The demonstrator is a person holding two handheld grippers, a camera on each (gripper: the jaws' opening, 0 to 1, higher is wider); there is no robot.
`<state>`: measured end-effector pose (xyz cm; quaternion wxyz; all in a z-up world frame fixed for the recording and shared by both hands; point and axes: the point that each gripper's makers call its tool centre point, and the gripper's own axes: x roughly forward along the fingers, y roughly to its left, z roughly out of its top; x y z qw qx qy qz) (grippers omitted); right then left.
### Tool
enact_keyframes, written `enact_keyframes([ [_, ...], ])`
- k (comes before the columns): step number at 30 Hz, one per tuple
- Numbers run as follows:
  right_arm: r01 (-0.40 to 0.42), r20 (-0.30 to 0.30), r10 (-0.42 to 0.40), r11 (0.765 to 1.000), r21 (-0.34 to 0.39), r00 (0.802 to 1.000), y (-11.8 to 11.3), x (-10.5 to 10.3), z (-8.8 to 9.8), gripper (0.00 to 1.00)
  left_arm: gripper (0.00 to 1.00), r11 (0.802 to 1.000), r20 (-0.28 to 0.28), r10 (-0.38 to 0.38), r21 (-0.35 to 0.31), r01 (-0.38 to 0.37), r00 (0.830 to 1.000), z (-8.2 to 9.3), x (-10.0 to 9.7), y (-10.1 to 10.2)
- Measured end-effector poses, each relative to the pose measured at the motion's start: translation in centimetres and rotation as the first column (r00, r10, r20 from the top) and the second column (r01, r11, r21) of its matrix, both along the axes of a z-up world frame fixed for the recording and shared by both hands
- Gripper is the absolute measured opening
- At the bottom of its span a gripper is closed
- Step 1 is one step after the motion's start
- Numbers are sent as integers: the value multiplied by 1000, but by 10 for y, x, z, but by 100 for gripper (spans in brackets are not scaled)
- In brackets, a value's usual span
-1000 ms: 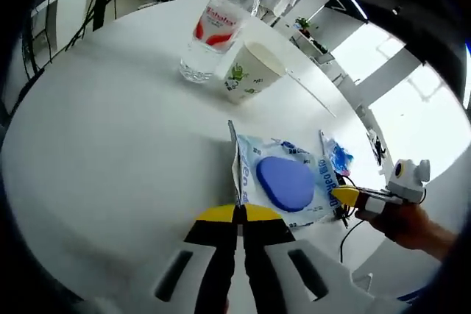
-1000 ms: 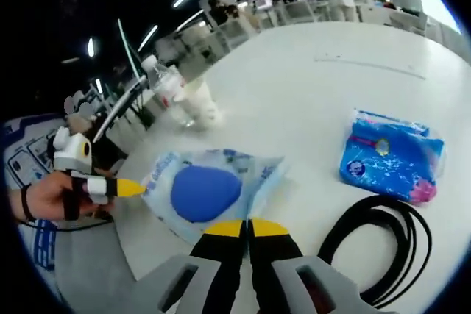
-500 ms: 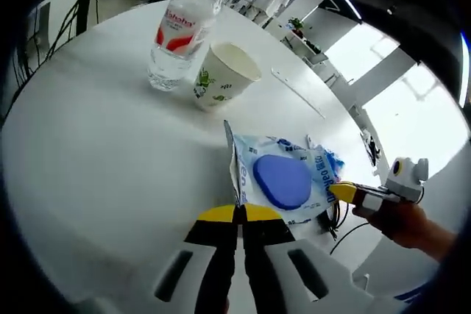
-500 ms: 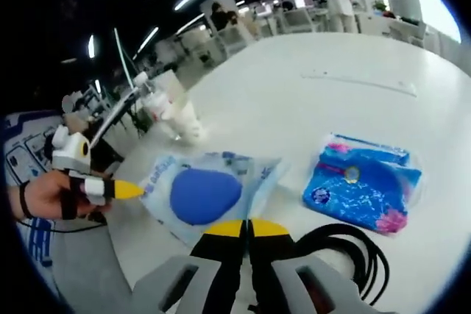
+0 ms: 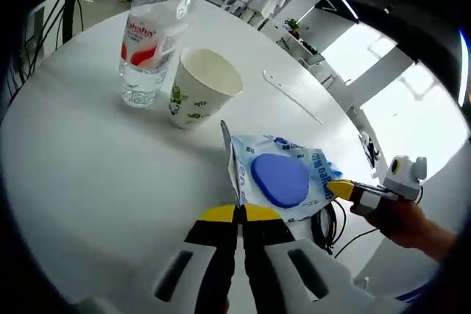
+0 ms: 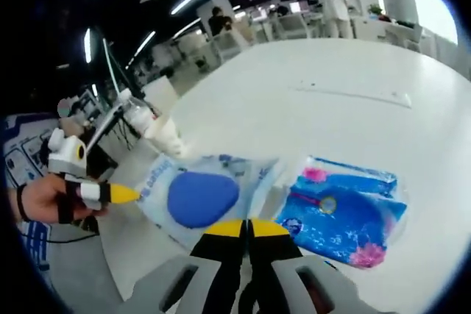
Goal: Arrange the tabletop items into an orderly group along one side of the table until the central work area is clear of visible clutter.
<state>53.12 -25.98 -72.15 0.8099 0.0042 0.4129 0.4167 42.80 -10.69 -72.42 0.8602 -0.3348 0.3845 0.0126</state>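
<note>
Wipes packet [image 5: 283, 182] stretched lengthwise between left tongs [image 5: 238, 212] and right tongs [image 6: 247, 227], both clamped.

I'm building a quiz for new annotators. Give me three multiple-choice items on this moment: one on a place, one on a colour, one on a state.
1. The paper cup stands:
A. beside the water bottle
B. on the wipes pack
C. in a gripper

2. The wipes pack's oval lid is:
A. red
B. blue
C. green

3. The left gripper is:
A. open
B. shut on the wipes pack
C. shut on the cup

Key: A, cup and bottle stand side by side; B, the oval is blue; B, its jaws pinch the pack's edge.
</note>
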Motion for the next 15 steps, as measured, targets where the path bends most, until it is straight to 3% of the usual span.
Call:
enact_keyframes([
  [15,82,-17,-81,996,23,997,-11,16,-8,0,0,1000,7,2,-2,-2,1000,-9,32,1],
])
